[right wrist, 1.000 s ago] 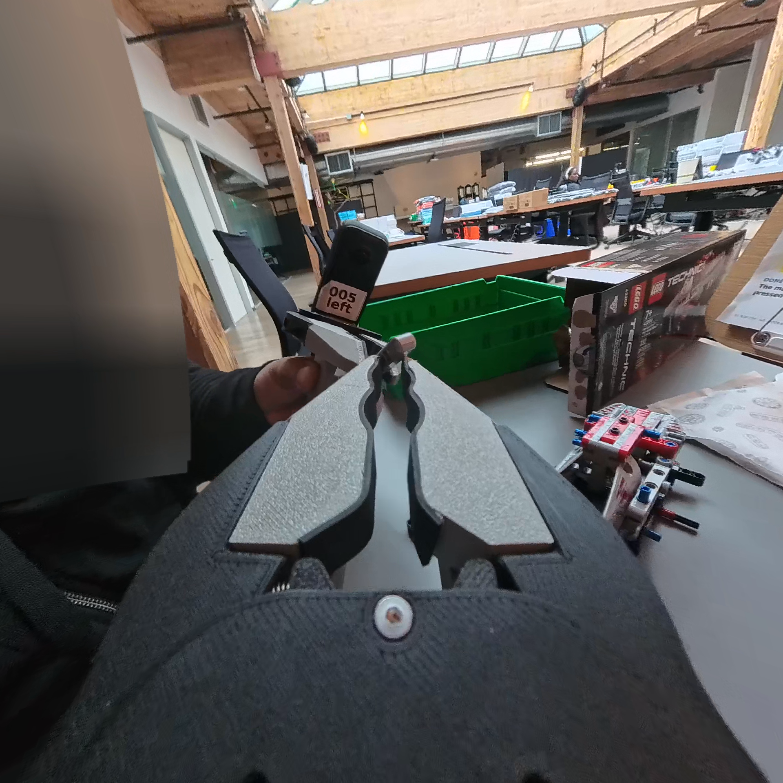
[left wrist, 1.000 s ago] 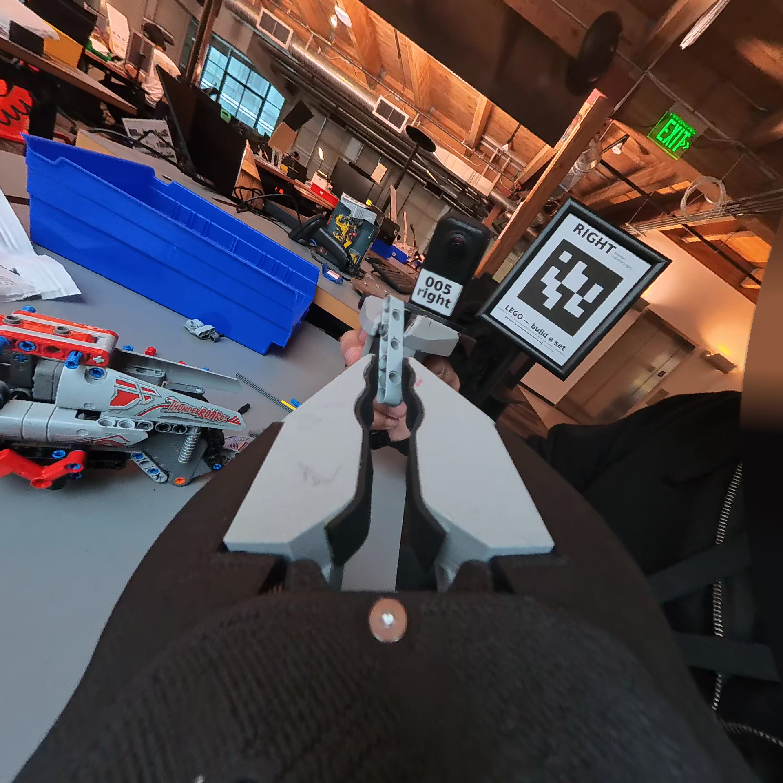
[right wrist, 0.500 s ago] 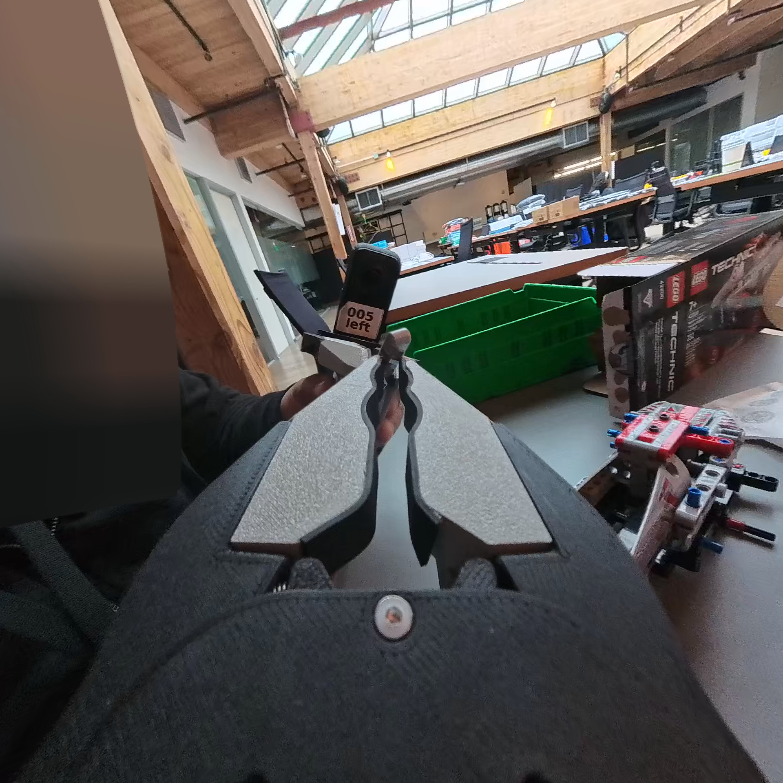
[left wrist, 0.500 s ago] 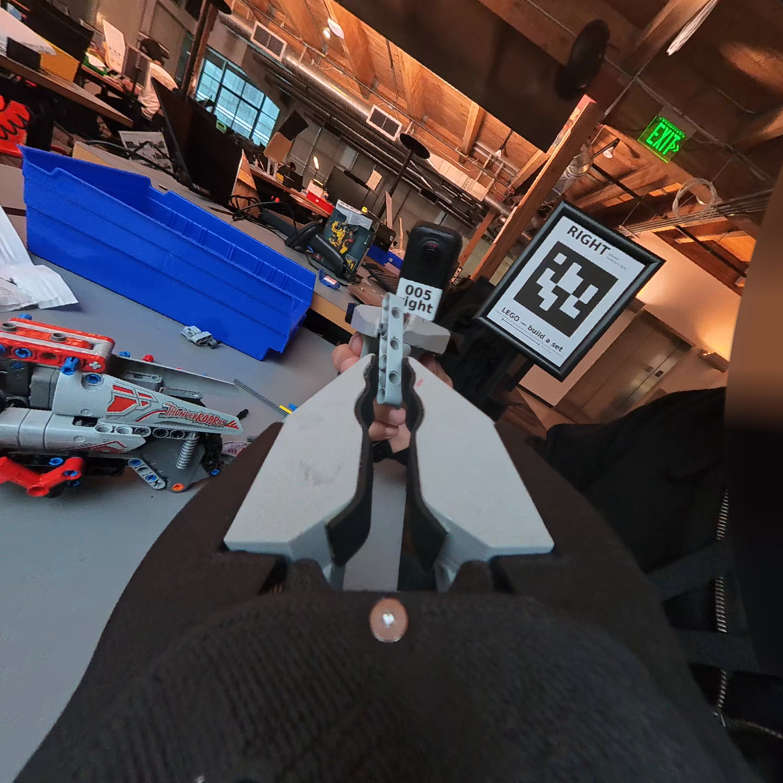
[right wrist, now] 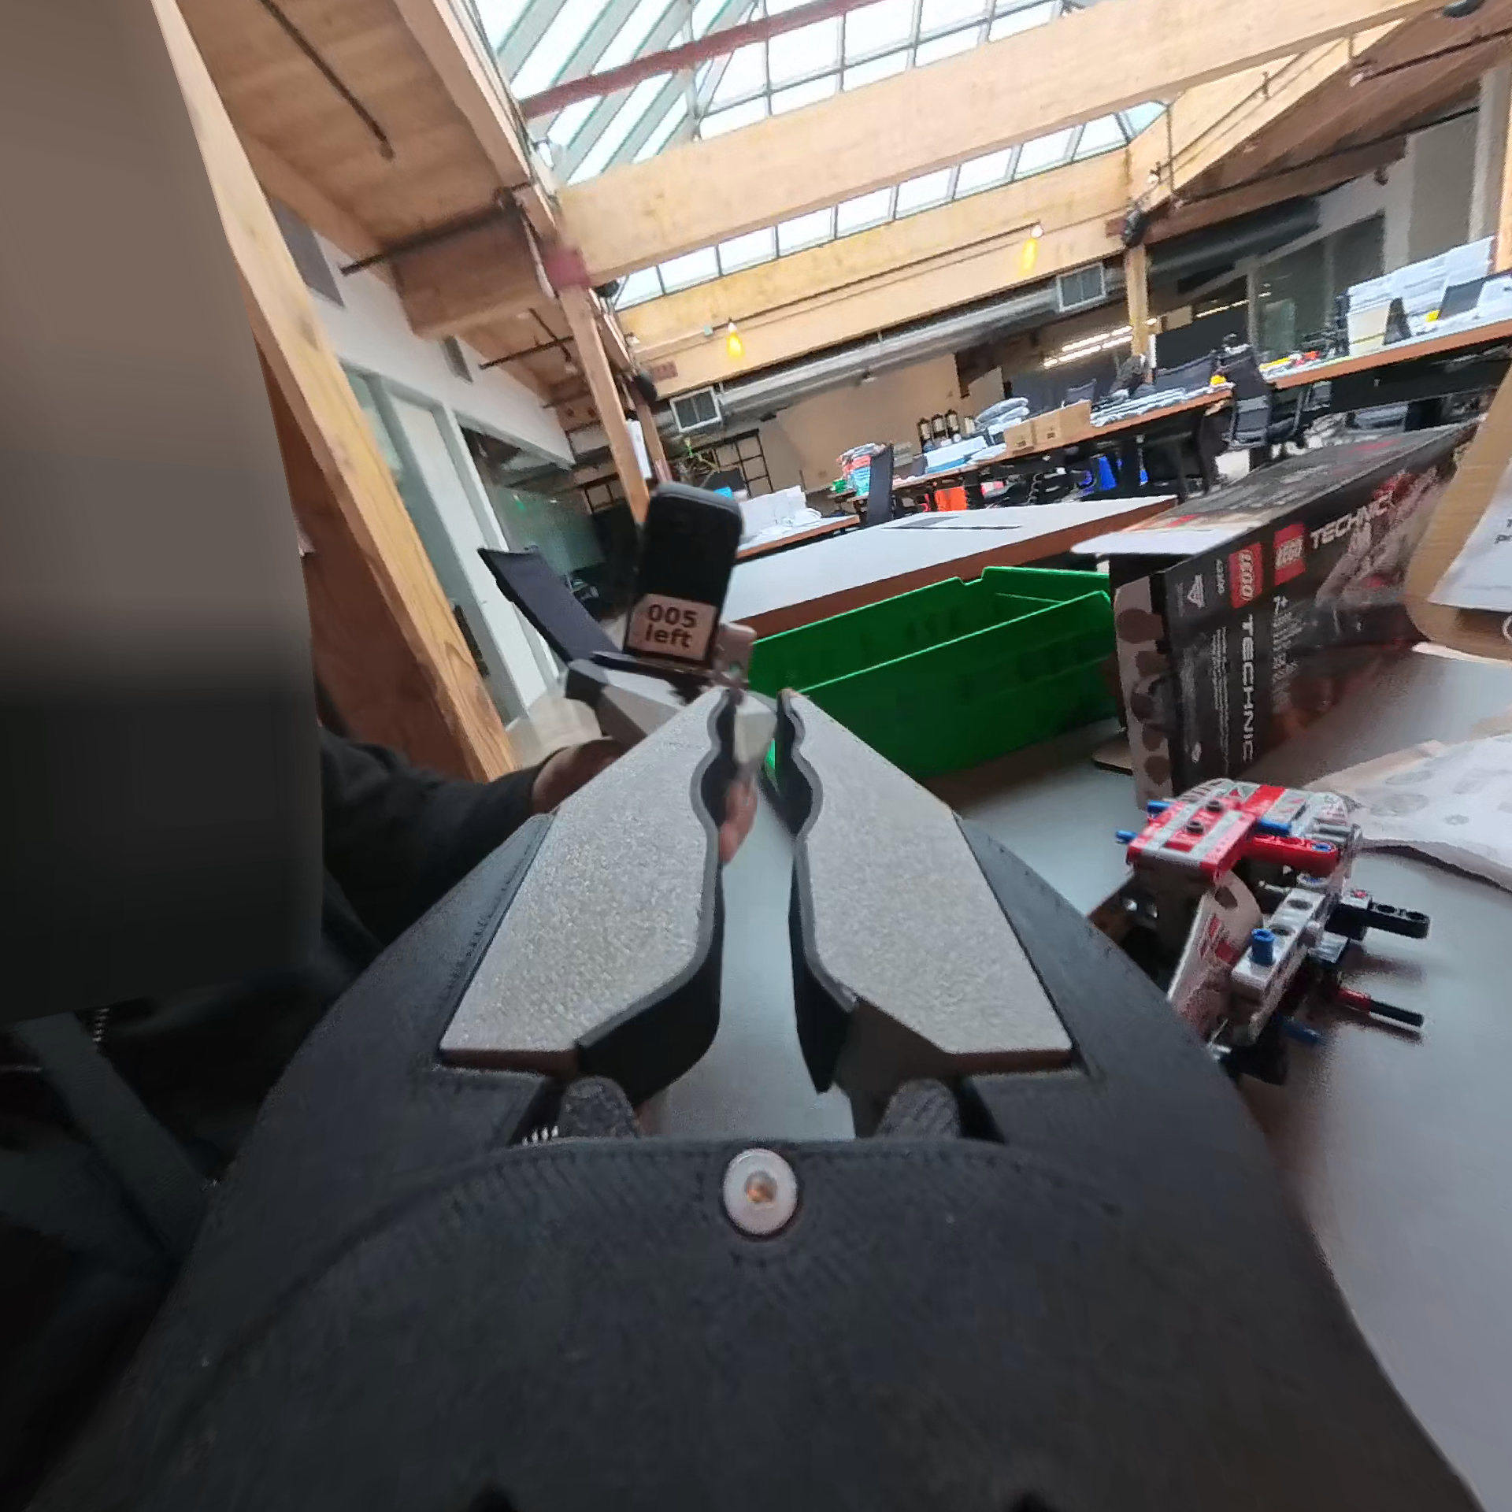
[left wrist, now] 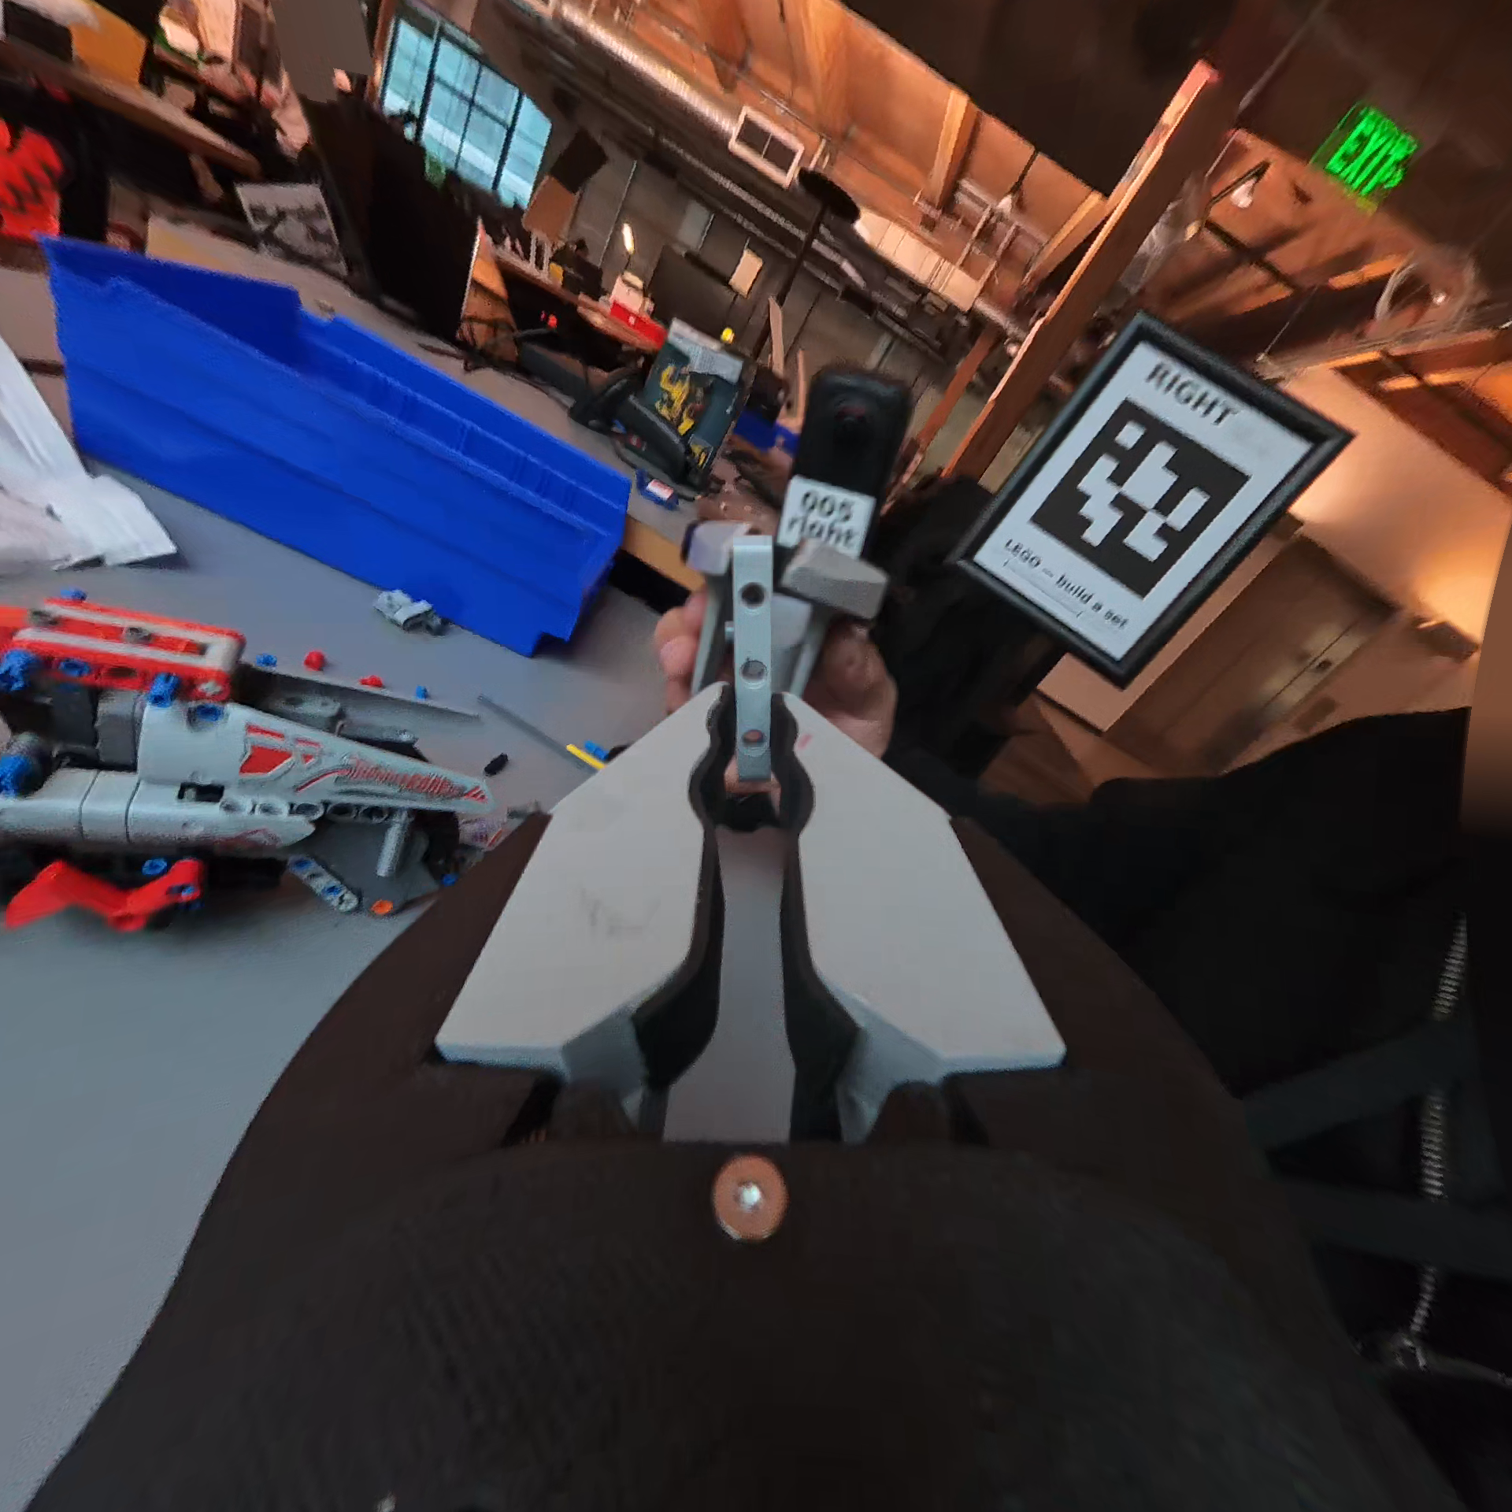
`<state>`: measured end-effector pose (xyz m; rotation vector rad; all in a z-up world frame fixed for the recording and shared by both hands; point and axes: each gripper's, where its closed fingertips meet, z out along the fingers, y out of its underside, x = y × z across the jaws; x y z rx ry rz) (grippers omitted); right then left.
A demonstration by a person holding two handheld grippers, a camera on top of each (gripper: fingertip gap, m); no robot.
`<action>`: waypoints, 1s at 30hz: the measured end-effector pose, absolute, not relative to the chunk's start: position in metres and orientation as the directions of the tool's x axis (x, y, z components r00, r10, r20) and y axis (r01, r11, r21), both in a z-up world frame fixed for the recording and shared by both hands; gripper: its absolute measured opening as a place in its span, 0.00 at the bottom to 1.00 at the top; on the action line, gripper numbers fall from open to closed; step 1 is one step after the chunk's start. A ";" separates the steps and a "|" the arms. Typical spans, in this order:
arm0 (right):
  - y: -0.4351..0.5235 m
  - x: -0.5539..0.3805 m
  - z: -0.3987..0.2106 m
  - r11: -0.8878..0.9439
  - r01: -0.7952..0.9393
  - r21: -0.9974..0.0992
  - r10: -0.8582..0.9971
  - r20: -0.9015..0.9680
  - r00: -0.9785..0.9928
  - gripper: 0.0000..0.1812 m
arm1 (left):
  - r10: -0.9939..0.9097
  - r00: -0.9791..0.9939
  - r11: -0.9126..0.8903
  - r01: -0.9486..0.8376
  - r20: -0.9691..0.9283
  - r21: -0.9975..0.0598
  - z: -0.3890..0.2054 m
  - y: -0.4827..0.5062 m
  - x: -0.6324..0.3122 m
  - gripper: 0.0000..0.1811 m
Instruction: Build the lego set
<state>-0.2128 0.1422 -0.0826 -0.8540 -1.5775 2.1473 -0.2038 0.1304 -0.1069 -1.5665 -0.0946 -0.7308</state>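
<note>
Left gripper (left wrist: pixel 749 740): fingers pressed onto the lower end of a grey holed beam (left wrist: pixel 751 654), which stands near upright out of the tips, several pin holes facing the camera. Grip is only on the bottom stretch; most of the beam is free above.

Right gripper (right wrist: pixel 753 724): fingers drawn close with a narrow gap at the tips. A small grey piece (right wrist: pixel 749 728) sits in that gap, but blur hides contact; cannot tell whether it is pinched or only lined up behind. In the left wrist view the right gripper shows just beyond the beam, tips at its upper part.

Judgement: the step in hand looks like mating a small part to the beam in mid-air. To do it well, keep the left grip firm and square so the beam does not pivot, bring the part in along the hole's axis, push straight and slow, and oppose the push with the left wrist. Risk: the beam rotates in the low grip or the part drops.

Pose: both grippers raised above the tabletop (left wrist: pixel 164 1064), facing each other tip to tip, close before the person's dark-clad torso. A hand (left wrist: pixel 851 679) wraps the right gripper's handle.

Outward: the partly built red-and-grey model (left wrist: pixel 204 777) lies on the tabletop, well apart, loose pieces around it; blue bin (left wrist: pixel 327 442) behind. From the right wrist view, green bin (right wrist: pixel 941 654) and set box (right wrist: pixel 1268 622).
</note>
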 end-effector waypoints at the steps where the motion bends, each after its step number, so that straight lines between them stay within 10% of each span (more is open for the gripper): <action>1: 0.140 -0.214 -0.084 -0.288 0.075 -0.955 0.613 -0.244 -0.752 0.05 | -0.349 0.800 -0.177 0.456 0.489 -0.872 -0.113 0.132 -0.203 0.04; 7: 0.131 -0.214 -0.092 -0.189 0.112 -0.976 0.618 -0.207 -0.758 0.16 | -0.354 0.772 -0.282 0.450 0.528 -0.847 -0.131 0.137 -0.193 0.04; 10: 0.130 -0.217 -0.101 -0.184 0.152 -0.971 0.616 -0.234 -0.752 0.03 | -0.358 0.775 -0.302 0.432 0.521 -0.850 -0.134 0.138 -0.189 0.04; 30: 0.130 -0.219 -0.103 -0.153 0.136 -0.979 0.656 -0.204 -0.727 0.03 | -0.242 0.935 -0.190 0.215 0.258 -0.958 -0.129 0.136 -0.210 0.04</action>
